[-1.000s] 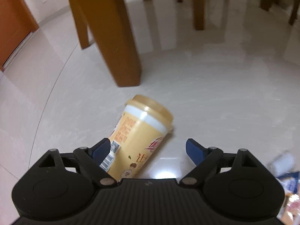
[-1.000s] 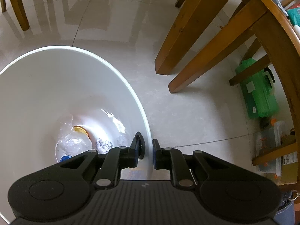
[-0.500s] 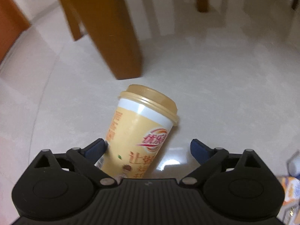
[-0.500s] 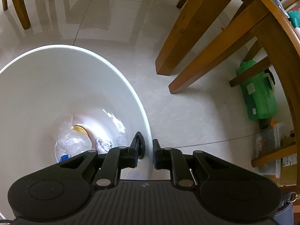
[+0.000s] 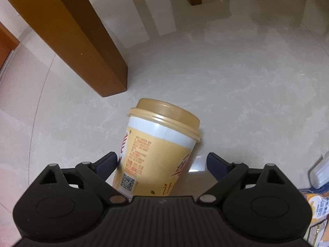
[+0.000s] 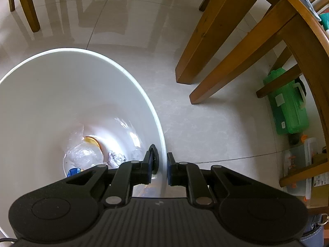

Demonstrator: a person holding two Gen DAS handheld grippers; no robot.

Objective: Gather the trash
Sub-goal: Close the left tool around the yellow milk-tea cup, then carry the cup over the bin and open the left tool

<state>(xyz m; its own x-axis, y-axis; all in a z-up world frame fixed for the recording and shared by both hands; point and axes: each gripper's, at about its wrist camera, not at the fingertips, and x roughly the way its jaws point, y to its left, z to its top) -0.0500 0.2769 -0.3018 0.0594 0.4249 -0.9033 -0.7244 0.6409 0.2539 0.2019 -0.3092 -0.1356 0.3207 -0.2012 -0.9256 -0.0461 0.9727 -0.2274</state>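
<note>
While right tongs pinch bin | left tongs straddle cup

Cup lies between left gripper fingers, table leg beyond; bin left of chair legs

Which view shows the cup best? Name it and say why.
The left wrist view. The cup sits between the open left gripper, with lid and label visible. The right wrist view shows no cup, only the right gripper clamping the bin rim.
</note>
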